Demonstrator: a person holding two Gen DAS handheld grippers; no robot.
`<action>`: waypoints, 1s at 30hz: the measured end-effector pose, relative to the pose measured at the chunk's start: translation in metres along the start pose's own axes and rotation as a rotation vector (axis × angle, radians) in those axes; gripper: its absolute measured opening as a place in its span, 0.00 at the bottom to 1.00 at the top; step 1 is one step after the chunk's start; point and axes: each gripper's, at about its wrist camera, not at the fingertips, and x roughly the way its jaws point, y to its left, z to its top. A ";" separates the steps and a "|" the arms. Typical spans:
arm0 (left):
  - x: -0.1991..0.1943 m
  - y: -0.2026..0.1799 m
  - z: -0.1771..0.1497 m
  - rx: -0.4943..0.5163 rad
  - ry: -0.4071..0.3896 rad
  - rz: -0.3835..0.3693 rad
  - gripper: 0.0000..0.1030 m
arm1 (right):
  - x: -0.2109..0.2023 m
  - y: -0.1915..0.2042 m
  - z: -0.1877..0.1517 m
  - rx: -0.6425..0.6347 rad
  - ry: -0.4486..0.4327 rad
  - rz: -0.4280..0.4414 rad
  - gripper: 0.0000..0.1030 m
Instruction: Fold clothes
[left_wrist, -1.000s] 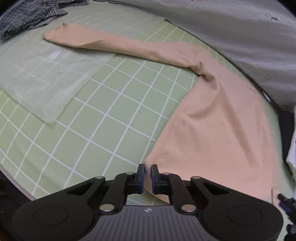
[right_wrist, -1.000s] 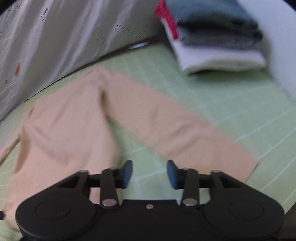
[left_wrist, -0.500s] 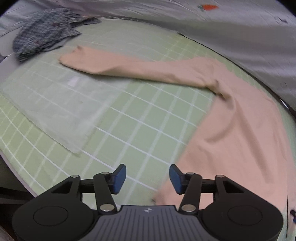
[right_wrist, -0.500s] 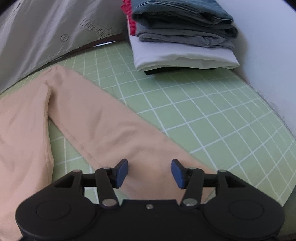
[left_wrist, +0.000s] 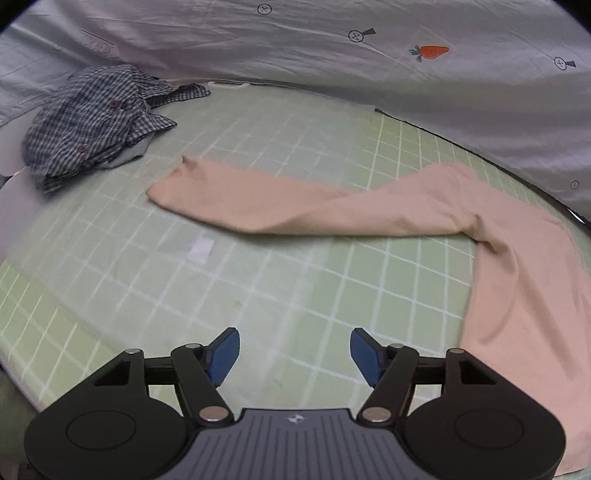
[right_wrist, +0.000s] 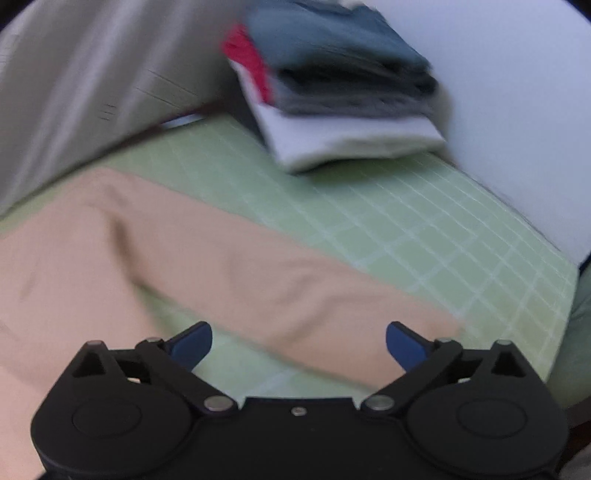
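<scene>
Folding has not begun: the peach top (left_wrist: 517, 266) lies spread flat on the green gridded surface (left_wrist: 258, 288), one sleeve (left_wrist: 258, 206) stretched to the far left toward a crumpled checked shirt (left_wrist: 96, 118), the other sleeve (right_wrist: 295, 291) running right and near under the right view. Left hand-held gripper (left_wrist: 294, 352) is released, jaws wide, over bare surface. Right hand-held gripper (right_wrist: 299, 343) is likewise released, empty, just above its sleeve; that view is blurred. A folded stack (right_wrist: 343, 99) sits far right. Recommendation: pinch each sleeve near its cuff, catching both layers, and bring it across the body without dragging the rest.
</scene>
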 end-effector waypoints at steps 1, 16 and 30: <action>0.005 0.005 0.005 0.011 -0.001 -0.003 0.65 | -0.005 0.014 -0.003 -0.008 -0.010 0.021 1.00; 0.083 0.038 0.062 0.312 -0.020 -0.153 0.65 | -0.019 0.149 -0.060 -0.088 0.077 0.031 1.00; 0.106 0.045 0.076 0.458 -0.065 -0.182 0.08 | -0.017 0.163 -0.064 -0.051 0.132 -0.003 1.00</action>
